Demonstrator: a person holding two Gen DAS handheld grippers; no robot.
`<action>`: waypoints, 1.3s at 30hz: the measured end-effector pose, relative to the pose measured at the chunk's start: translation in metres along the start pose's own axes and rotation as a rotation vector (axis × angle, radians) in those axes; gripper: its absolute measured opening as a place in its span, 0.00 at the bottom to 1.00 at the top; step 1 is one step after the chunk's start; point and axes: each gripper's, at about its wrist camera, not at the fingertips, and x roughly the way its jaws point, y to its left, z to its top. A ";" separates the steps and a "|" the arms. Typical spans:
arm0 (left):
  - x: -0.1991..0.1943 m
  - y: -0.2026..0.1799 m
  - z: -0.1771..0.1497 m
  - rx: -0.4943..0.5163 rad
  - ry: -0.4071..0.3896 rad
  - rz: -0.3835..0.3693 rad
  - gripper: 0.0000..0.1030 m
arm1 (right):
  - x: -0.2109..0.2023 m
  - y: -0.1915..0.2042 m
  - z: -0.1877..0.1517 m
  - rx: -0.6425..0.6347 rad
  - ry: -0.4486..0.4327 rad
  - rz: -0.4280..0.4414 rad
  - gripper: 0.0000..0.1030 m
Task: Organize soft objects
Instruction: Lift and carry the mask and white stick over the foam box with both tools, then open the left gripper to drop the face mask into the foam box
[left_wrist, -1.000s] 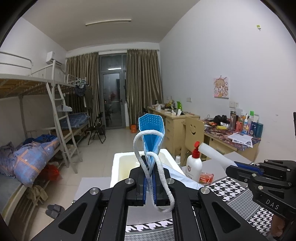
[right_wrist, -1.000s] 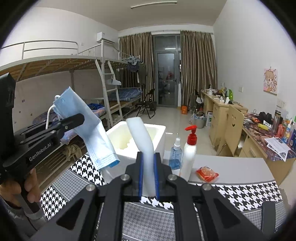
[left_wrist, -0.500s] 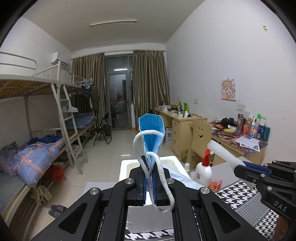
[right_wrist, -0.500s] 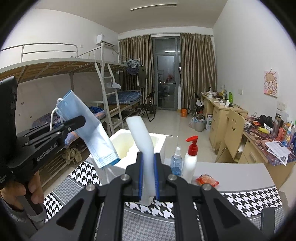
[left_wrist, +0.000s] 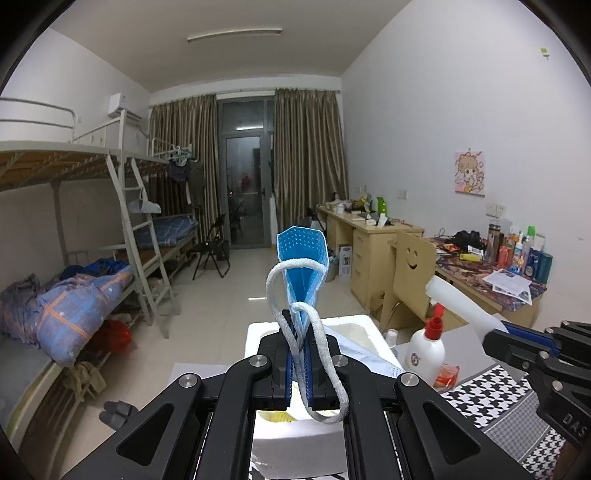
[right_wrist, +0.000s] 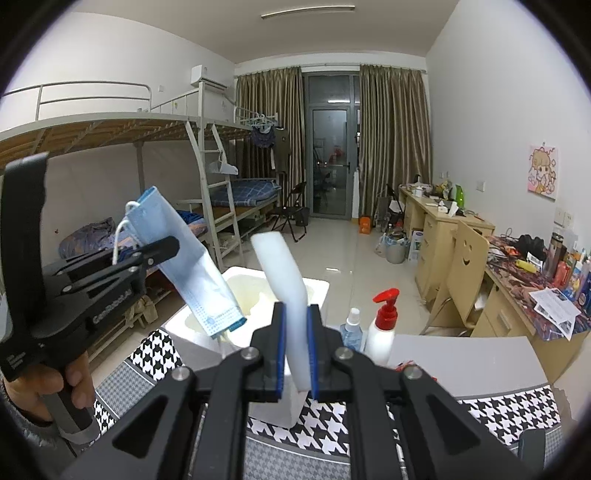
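1. Hanging folded from the left hand-held gripper (left_wrist: 301, 363), the blue face mask (left_wrist: 303, 254) looks very light and limp. Its pleated cloth bends under its own weight, and the white ear loop (left_wrist: 325, 365) dangles loose over the pads. I judge the pleated body is the safe place to hold it; the loop alone would stretch and swing.
2. The white foam strip (right_wrist: 282, 273) is also light and soft, but it keeps its shape better. It should be pinched near its lower end, gently, because foam can dent or tear.
3. In the left wrist view the mask rises from the pads toward 12 o'clock, and the left jaws are closed tight on its lower part.
4. In the right wrist view the right hand-held gripper (right_wrist: 295, 352) is clamped on the foot of the strip, which leans toward 11 o'clock.
5. The white foam box (right_wrist: 317, 291) stands on the worktop (right_wrist: 461, 354) just beyond both, at 12 o'clock; the mask's free end hangs over its opening.
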 end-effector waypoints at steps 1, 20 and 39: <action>0.003 0.000 0.000 0.001 0.006 0.001 0.05 | 0.002 0.000 0.000 -0.001 0.003 0.003 0.13; 0.051 0.000 0.001 -0.014 0.083 0.039 0.05 | 0.025 0.000 0.009 -0.014 0.031 -0.007 0.13; 0.087 0.008 -0.012 -0.017 0.166 0.064 0.06 | 0.040 -0.005 0.007 0.004 0.063 -0.014 0.13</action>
